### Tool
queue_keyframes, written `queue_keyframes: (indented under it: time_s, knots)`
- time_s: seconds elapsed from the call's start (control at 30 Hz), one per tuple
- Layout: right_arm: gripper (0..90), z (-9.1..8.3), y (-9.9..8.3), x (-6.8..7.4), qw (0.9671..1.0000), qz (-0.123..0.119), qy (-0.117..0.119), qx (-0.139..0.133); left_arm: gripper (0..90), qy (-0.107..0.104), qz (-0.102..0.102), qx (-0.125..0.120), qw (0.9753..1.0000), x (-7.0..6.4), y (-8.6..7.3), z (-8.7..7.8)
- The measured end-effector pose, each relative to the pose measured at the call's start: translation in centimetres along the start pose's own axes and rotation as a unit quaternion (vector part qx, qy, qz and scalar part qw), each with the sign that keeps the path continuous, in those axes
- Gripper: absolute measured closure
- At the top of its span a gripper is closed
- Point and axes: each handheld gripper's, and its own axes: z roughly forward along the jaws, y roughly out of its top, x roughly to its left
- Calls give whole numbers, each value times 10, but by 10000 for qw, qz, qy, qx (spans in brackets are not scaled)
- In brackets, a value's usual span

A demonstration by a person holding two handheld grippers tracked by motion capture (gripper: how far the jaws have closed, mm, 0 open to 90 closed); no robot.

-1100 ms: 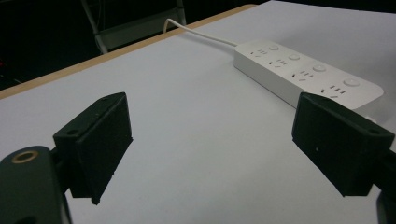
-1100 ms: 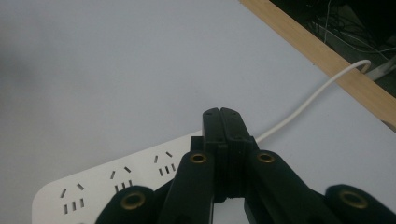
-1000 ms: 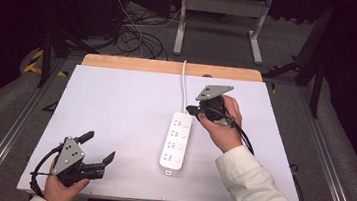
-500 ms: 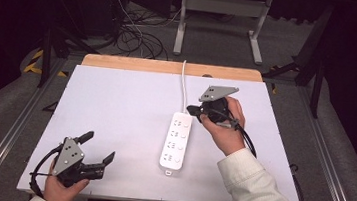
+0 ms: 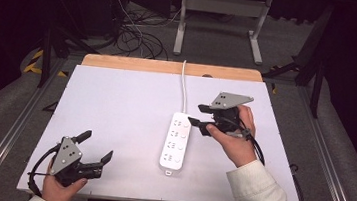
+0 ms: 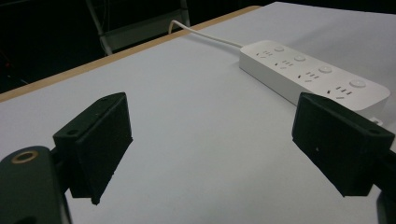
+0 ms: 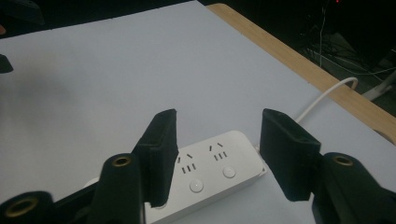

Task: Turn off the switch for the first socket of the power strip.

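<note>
The white power strip (image 5: 176, 140) lies mid-tabletop (image 5: 116, 104), its cord (image 5: 184, 86) running off the far edge. The right tool (image 5: 199, 119) hovers spread just beside its cord end; its left jaw hides part of one socket. The left tool (image 5: 96, 146) rests spread, well apart.

My left gripper (image 5: 95, 147) sits at the lower left of the high view, jaws wide apart. My right gripper (image 5: 198, 118), right of centre, is held in my right hand (image 5: 232, 141), jaws parted.
</note>
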Motion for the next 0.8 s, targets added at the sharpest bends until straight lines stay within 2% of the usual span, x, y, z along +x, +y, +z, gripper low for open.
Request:
queue_keyframes:
  time_s: [0.1, 0.43, 0.8]
  knots:
    - [392, -7, -4, 2, 9999, 53, 37, -97, 121, -3, -8, 3, 10000, 0, 0, -2]
    - [261, -35, -25, 7, 9986, 79, -69, -510, 114, -53, 7, 25, 10000, 0, -1, -6]
    - [247, -57, -64, 6, 9962, 238, -81, -833, 107, -35, 9, -6, 10000, -2, -2, -9]
